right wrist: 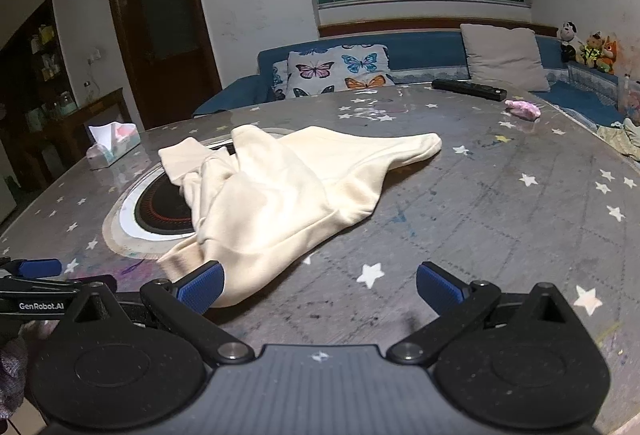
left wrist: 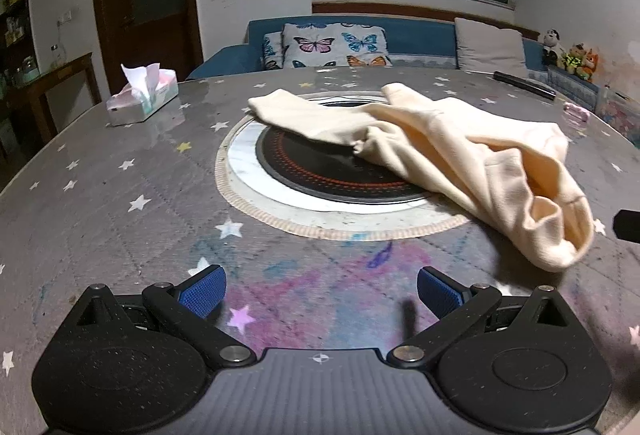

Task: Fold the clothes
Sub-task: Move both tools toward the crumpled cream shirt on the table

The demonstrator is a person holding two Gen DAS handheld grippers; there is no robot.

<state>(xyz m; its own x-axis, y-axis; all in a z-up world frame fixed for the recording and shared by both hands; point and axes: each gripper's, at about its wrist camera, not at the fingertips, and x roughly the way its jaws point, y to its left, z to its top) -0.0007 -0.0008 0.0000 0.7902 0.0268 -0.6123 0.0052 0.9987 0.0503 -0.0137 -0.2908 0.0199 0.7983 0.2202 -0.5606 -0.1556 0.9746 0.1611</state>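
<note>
Fingers (right wrist: 202,291) of both grippers are spread wide and hold nothing. Cream garment (right wrist: 280,191) lies crumpled mid-frame on the counter (right wrist: 500,215), nearest the right gripper (right wrist: 319,289), stretching toward upper right.

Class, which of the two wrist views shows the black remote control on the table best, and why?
The right wrist view: the remote control lies whole at the table's far edge, unobstructed. The left wrist view shows it smaller and compressed toward the frame's right side.
</note>
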